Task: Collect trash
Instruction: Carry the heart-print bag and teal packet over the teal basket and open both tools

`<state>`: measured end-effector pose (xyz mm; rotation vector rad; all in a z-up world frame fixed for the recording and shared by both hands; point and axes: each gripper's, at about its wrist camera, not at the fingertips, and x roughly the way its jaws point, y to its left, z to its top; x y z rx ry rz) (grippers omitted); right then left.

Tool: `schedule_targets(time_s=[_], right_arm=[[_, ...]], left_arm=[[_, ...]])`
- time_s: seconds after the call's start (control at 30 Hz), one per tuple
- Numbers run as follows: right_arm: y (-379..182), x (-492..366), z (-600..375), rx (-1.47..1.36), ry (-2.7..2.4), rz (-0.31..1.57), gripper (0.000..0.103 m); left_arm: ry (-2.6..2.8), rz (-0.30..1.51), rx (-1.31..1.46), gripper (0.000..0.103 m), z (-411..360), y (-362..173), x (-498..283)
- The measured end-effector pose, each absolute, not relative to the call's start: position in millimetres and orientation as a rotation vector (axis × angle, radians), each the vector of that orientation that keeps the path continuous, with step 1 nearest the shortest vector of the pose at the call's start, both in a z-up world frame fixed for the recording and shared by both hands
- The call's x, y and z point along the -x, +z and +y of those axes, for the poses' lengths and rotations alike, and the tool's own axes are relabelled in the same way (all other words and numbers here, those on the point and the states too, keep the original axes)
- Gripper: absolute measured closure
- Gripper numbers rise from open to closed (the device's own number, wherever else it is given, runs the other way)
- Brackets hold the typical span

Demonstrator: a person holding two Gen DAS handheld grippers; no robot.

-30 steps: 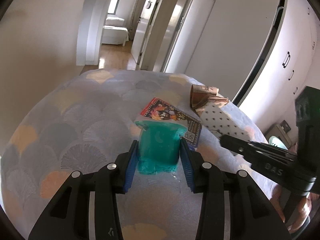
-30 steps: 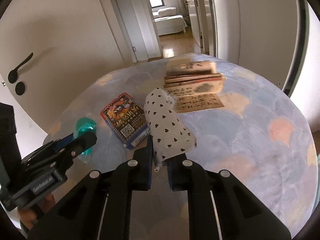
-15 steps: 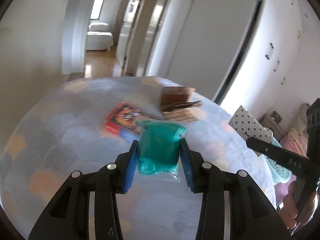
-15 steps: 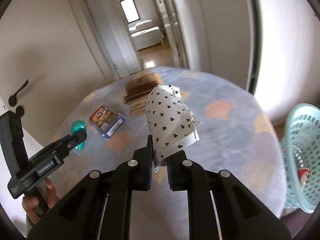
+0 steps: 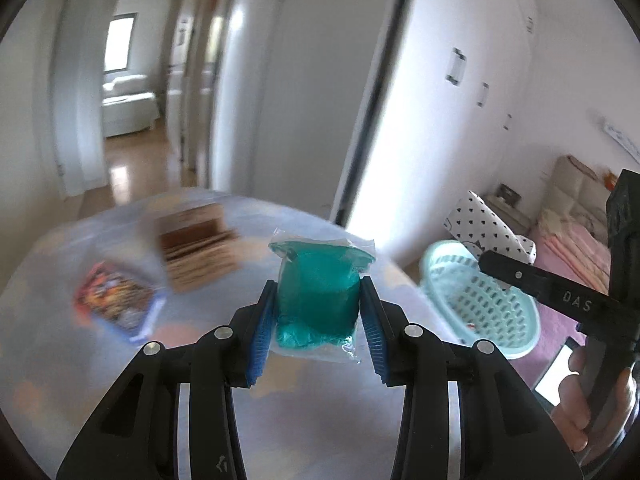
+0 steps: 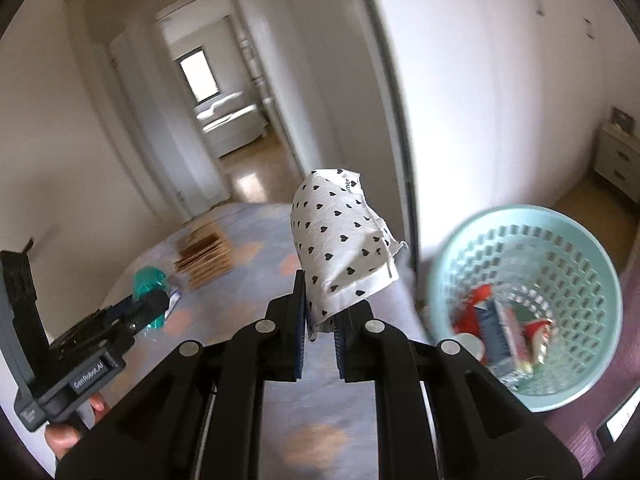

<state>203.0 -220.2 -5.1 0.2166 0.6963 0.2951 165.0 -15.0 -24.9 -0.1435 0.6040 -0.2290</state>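
My left gripper (image 5: pixel 317 309) is shut on a teal plastic packet (image 5: pixel 318 292), held above the patterned table (image 5: pixel 120 380). My right gripper (image 6: pixel 320 322) is shut on a white wrapper with black hearts (image 6: pixel 340 248), lifted clear of the table (image 6: pixel 248 280). A pale green mesh basket (image 6: pixel 532 252) stands low at the right, past the table's edge, with several bits of trash inside. In the left wrist view the basket (image 5: pixel 480 300) shows at the right, with the heart wrapper (image 5: pixel 484 224) and the right gripper over its far side. The teal packet (image 6: pixel 150 284) also appears at the left of the right wrist view.
A colourful snack packet (image 5: pixel 116 304) and a stack of brown booklets (image 5: pixel 196 252) lie on the table. White wardrobe doors (image 5: pixel 460 80) rise behind the basket. A doorway (image 6: pixel 224 120) leads to another room. A pink bed (image 5: pixel 576 252) lies at the far right.
Both grippers swung rightward and upward with their loads, away from the items on the table. The basket has come into view at the right, and the heart wrapper has left the table.
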Motion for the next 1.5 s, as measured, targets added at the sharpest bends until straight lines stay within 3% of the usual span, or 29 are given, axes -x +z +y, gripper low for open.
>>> schedule_targets(time_s=[0.47,0.9,1.0,1.2,1.27,1.33,1.37,1.5], right_arm=[[-7,-194,-346,-0.272,0.007,0.686,0.093],[-36,-201,-393,-0.332,-0.091,0.745,0.093],[-40,-207,-395,-0.342,-0.102,0.763,0.093],[-50,-217,-400,-0.355,-0.108,0.788,0.092],[-50,-218,-399,-0.357,-0.103,0.796,0.087],[-52,-220,-400,-0.357,-0.104,0.800,0.069],[-53,-219,-401,-0.359,-0.117,0.800,0.066],[-59,-216,-407,-0.396,-0.117,0.810,0.064]], left_arm=[[-0.441,0.686,-0.035,0.064,-167,-45,-216],[-0.609,0.900,0.031,0.063,-227,-94,-273],[-0.614,0.913,0.038,0.050,-230,-101,-276],[-0.642,0.898,0.045,0.037,-237,-99,-271],[-0.645,0.896,0.046,0.037,-233,-97,-269],[-0.638,0.885,0.042,0.037,-228,-94,-264],[-0.630,0.880,0.039,0.037,-224,-93,-262],[-0.600,0.869,0.058,0.037,-202,-89,-250]])
